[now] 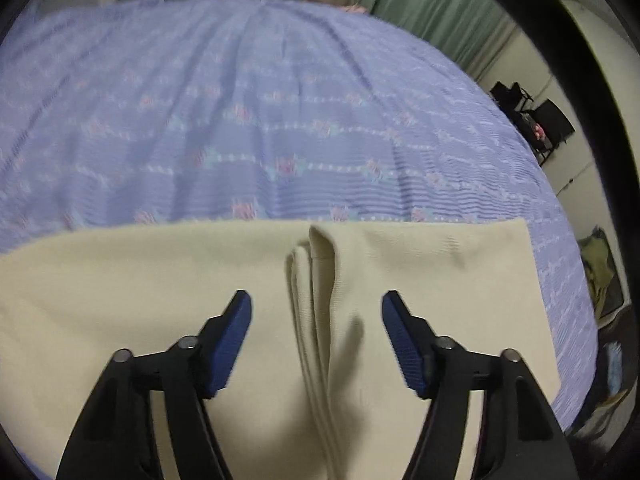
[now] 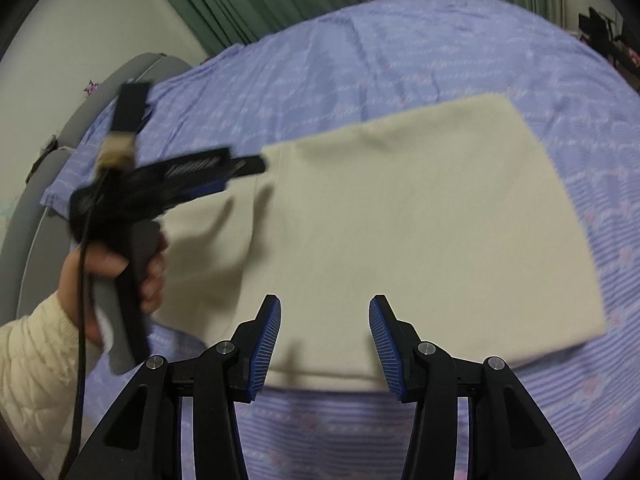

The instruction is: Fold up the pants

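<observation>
- Blue pads (image 2: 264, 344) of the right gripper (image 2: 325, 346) sit closest to the camera. Its jaws are apart and hold nothing. They hang over the near edge of the pants.
- Cream pants (image 2: 400, 232) lie flat on the purple bedspread (image 2: 400, 48). They are folded into one thick, nearly square block.
- Seen from the left wrist, the left gripper (image 1: 316, 344) is right over the pants (image 1: 120, 300). Its jaws are apart too, and no cloth is pinched between the pads.
- Under that gripper, a folded flap (image 1: 320, 280) lies on top of the pants. Stacked layer edges show beside it, running from the gripper toward the far edge of the pants.
- A hand (image 2: 132, 268) in a cream sleeve (image 2: 36, 360) holds the left gripper (image 2: 256, 166) at the left end of the pants.
- I think most of the folding is done. The pants are already short and many layers thick.
- What may be left is one more fold, or just a pat to make the block flat. I cannot tell which.
- The long side of the block runs from the left gripper's end to the far right corner (image 2: 504, 100). It sits a bit slanted on the bedspread.
- I cannot tell which end is the waist. It is hidden in the fold.
</observation>
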Action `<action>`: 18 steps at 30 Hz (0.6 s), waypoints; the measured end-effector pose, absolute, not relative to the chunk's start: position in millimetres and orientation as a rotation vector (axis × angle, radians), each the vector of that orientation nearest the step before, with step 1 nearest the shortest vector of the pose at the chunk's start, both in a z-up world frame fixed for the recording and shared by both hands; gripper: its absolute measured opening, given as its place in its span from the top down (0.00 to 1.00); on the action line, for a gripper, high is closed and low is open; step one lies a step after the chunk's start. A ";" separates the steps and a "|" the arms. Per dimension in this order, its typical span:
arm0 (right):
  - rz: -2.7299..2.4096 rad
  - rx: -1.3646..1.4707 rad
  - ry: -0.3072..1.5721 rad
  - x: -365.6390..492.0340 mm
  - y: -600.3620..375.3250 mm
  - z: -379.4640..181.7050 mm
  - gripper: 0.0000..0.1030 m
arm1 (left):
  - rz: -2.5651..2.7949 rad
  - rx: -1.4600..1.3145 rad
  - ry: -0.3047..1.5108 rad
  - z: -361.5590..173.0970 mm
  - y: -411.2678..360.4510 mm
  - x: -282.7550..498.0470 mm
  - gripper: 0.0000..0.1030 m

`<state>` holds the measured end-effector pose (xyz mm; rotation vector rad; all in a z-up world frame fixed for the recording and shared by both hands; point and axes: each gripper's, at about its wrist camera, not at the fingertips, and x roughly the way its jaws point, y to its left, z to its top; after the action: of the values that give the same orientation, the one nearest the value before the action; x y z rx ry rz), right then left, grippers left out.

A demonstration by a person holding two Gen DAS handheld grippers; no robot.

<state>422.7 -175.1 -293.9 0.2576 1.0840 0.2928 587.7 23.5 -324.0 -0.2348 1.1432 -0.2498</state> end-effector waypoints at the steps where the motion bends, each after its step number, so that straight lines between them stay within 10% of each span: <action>1: 0.304 0.246 1.097 421.4 -169.2 -297.1 0.53 | -0.248 -0.241 1.157 -324.9 22.7 588.6 0.45; 18: 0.584 0.039 1.154 413.4 -93.7 -318.0 0.53 | -0.203 0.000 1.163 -287.5 60.9 454.4 0.45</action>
<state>413.4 -93.7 -318.0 0.0394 1.1544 0.5838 454.4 60.9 -287.5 -0.0005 1.1631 -0.2034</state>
